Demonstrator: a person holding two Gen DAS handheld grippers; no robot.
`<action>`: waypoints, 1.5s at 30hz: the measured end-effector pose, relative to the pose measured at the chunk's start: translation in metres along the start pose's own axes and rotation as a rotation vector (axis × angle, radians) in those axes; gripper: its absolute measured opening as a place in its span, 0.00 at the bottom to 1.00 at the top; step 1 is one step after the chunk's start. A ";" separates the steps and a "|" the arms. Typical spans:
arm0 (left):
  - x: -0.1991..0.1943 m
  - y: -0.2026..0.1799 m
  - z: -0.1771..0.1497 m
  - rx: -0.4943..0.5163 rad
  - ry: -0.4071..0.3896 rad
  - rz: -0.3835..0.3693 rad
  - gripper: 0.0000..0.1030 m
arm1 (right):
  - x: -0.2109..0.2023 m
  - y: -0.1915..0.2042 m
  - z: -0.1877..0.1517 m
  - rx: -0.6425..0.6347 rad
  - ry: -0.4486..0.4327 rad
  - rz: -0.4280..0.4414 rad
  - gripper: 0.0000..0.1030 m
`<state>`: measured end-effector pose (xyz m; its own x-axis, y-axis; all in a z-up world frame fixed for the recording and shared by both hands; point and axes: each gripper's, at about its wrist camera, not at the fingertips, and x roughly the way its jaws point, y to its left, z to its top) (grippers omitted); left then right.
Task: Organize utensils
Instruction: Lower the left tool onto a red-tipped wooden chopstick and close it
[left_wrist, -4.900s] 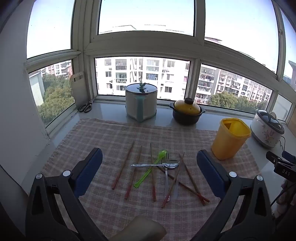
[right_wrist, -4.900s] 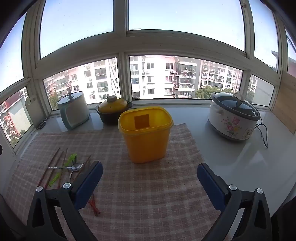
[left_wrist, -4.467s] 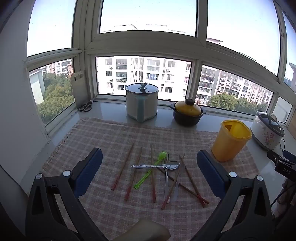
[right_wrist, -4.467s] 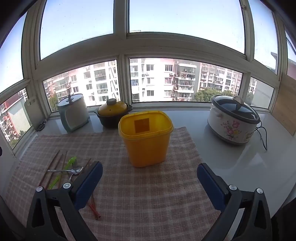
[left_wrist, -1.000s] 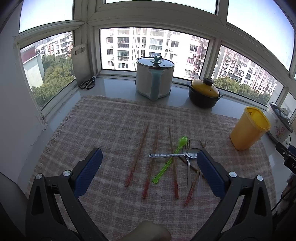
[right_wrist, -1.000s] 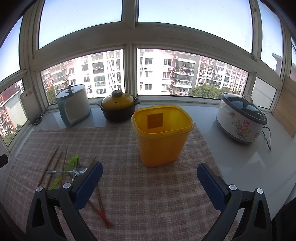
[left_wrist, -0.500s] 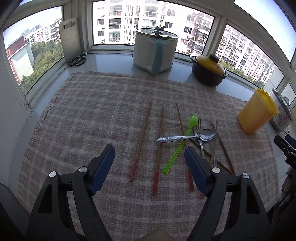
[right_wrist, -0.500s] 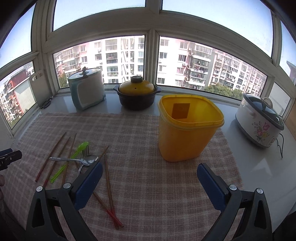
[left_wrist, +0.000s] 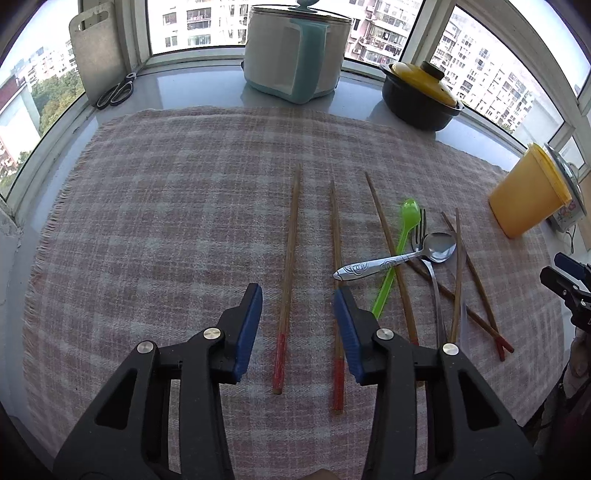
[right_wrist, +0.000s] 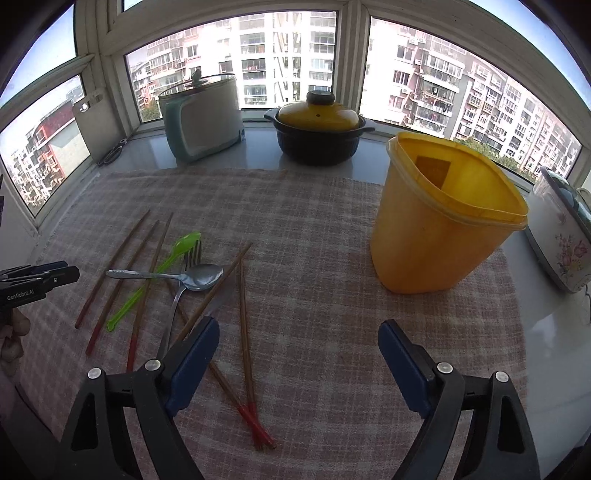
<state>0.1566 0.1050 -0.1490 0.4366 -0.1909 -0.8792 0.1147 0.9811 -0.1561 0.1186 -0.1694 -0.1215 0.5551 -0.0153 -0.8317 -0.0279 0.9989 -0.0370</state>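
Your utensils lie in a loose spread on the checked cloth (left_wrist: 177, 206), left of the yellow bin (right_wrist: 439, 221). Compared with a second ago, both of your cameras sit lower and closer to the cloth, and the utensils fill far more of the left view; none of them has moved.

The leftmost chopstick (left_wrist: 288, 280) is wooden with a red end toward you, lying straight and apart from the rest. A second chopstick (left_wrist: 336, 295) lies just right of it, nearly parallel. Further right, a third chopstick (left_wrist: 391, 254) crosses under the metal spoon (left_wrist: 399, 260), whose handle also lies over the green spoon (left_wrist: 397, 258). A fork (left_wrist: 428, 266) and more crossed chopsticks (right_wrist: 243, 332) make up the right-hand tangle.

Your left gripper (left_wrist: 297, 310) has just been closing; its blue pads now flank the leftmost chopstick's red end without touching it, so it is released, holding nothing. Your right gripper (right_wrist: 299, 347) has narrowed slightly but stands wide and empty over bare cloth between the tangle and the bin, its left pad above the crossed chopsticks.

Behind the cloth, on the sill, stand a white-and-teal cooker (left_wrist: 295, 48) and a black pot (right_wrist: 319, 133) with a yellow lid.
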 end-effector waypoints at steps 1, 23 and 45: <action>0.003 0.001 0.001 0.005 0.003 0.005 0.38 | 0.004 0.000 0.001 0.006 0.009 0.006 0.83; 0.027 0.022 0.028 0.001 0.030 -0.049 0.34 | 0.048 0.009 0.001 0.003 0.129 0.054 0.63; 0.050 0.014 0.052 -0.010 0.066 -0.059 0.34 | 0.060 0.008 0.009 0.016 0.155 0.081 0.54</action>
<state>0.2263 0.1074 -0.1712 0.3693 -0.2459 -0.8962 0.1290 0.9686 -0.2126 0.1598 -0.1624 -0.1667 0.4167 0.0599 -0.9071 -0.0536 0.9977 0.0412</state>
